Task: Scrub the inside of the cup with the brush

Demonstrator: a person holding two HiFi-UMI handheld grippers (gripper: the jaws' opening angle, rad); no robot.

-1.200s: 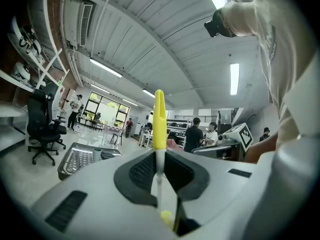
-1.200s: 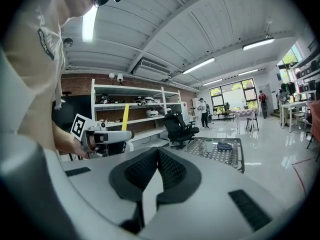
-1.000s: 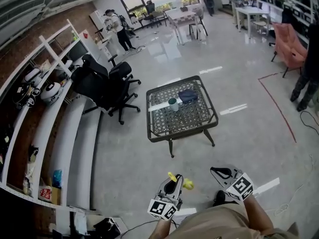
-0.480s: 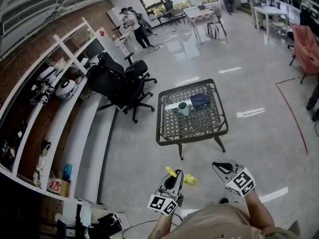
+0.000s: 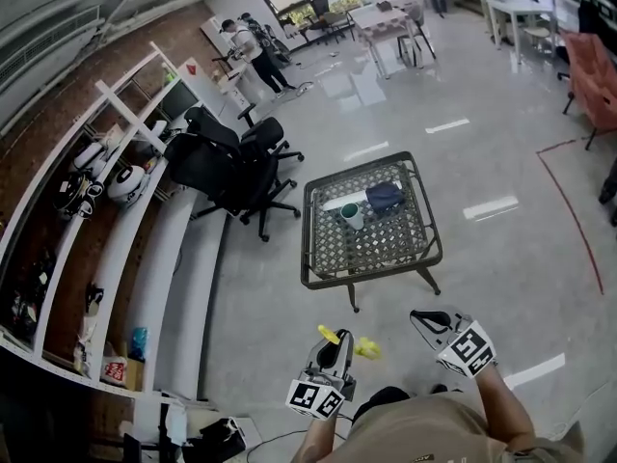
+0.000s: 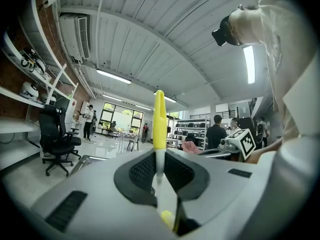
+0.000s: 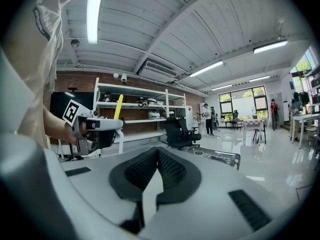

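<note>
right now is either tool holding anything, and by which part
The left tool is shut on the yellow brush, at its pale mid-shaft; right tool shut, empty.

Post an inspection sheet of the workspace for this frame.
Surface: low woven-top table, ahead of the person, not yet reached.
Job's things: cup upright on the table; yellow brush in the left gripper.
Clutter: dark blue bundle beside the cup.
Grippers: left gripper shut on the brush; right gripper shut, empty; both over the floor, short of the table.
Cables: one cable on the floor at lower left.
Surroundings: black office chairs, wall shelving, people at the far end.
</note>
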